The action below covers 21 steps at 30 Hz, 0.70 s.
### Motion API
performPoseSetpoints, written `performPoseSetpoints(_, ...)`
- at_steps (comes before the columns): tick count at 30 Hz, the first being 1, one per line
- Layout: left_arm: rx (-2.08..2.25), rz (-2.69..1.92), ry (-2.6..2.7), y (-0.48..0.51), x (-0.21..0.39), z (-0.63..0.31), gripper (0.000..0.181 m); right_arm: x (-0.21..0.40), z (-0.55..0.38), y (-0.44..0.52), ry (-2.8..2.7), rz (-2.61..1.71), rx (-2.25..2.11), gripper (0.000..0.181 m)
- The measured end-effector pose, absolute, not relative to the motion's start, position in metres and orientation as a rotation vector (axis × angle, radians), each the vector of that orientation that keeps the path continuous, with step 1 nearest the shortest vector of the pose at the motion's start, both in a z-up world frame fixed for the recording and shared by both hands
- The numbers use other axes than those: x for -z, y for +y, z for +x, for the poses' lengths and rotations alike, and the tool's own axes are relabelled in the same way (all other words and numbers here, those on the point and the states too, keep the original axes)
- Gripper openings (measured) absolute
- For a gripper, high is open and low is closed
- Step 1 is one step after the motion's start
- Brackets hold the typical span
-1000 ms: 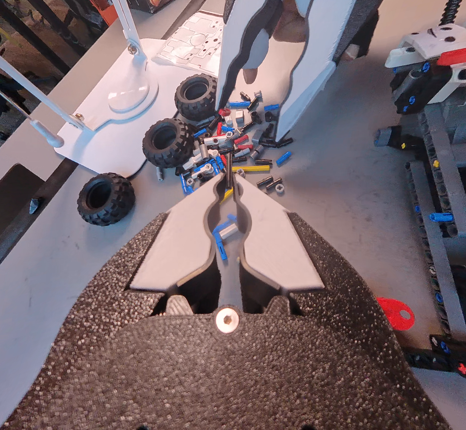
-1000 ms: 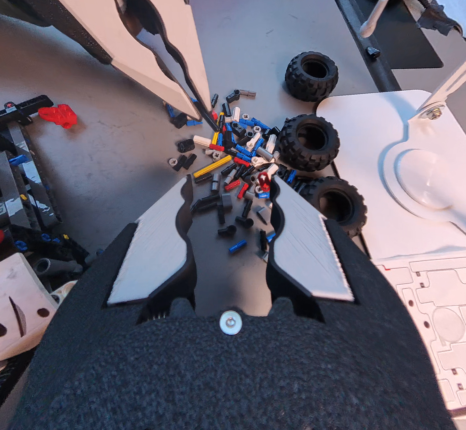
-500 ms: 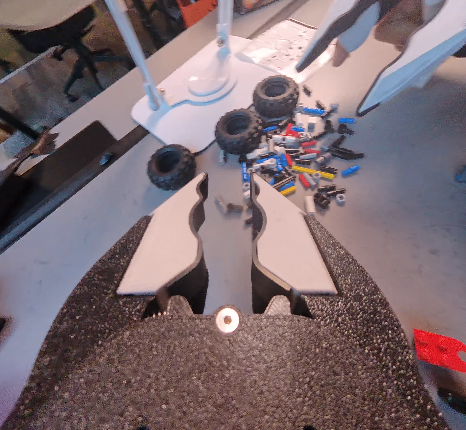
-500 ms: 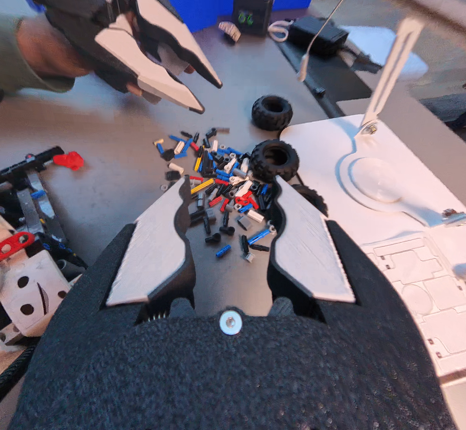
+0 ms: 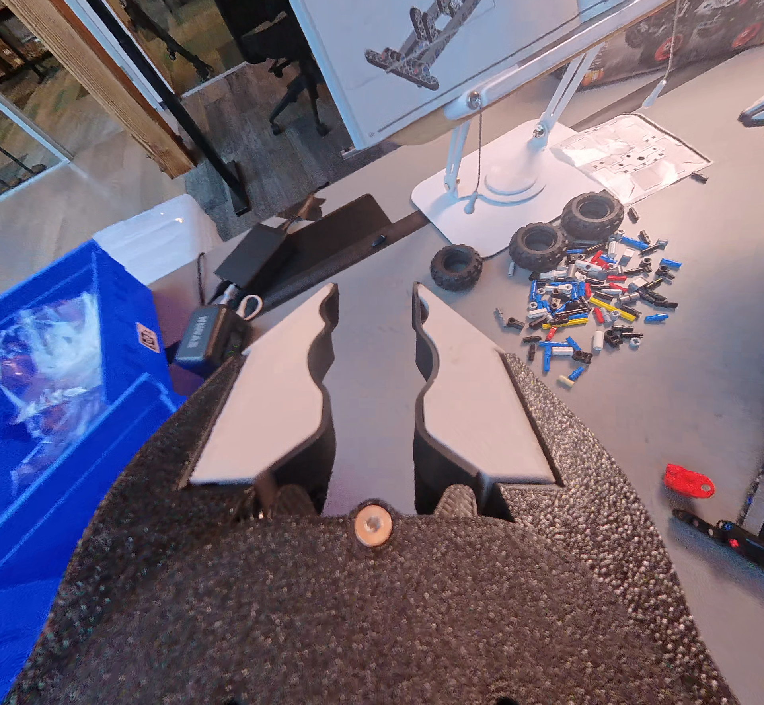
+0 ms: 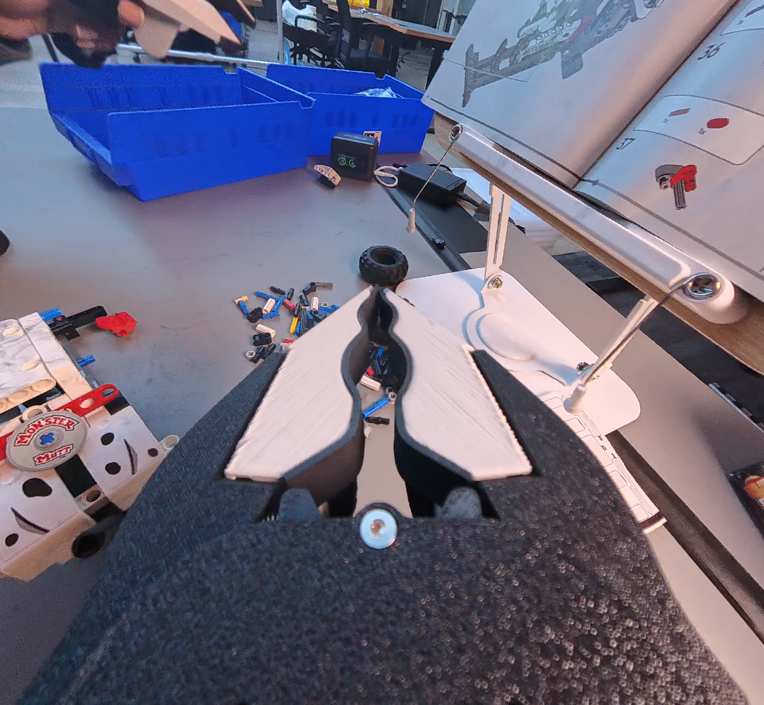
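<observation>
Your left gripper (image 5: 374,292) has lifted off the pile of small parts (image 5: 587,304) with fingers now wide and empty, your right gripper (image 6: 379,292) has pinched nearly closed with nothing visible between its tips, above the pile, so neither carries anything.

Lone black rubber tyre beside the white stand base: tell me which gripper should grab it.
Probably the right. The right gripper points straight at the lone black rubber tyre, though its fingers are shut. The left gripper is open but held high, the tyre off to its right.
</observation>
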<state>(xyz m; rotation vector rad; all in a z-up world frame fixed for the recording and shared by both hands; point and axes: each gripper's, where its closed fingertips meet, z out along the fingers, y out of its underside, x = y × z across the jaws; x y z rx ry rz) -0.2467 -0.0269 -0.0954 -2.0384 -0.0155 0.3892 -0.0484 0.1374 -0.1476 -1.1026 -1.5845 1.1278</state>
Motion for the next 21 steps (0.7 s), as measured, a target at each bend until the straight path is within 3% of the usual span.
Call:
performPoseSetpoints(8,-0.426,-2.209,-0.039,-0.056,0.086,-0.292,0.036,0.144,-0.043,0.144,-1.588,-1.097,-1.072,0.003)
performPoseSetpoints(16,-0.396,-2.472,0.029,-0.058,0.142,-0.332,0.037,0.150,-0.043,0.148,-1.590,-1.123,-1.081,0.005)
performPoseSetpoints(21,-0.684,-2.750,0.332,-0.041,0.191,-0.377,0.038,0.160,-0.045,0.143,-1.633,-1.128,-1.050,0.006)
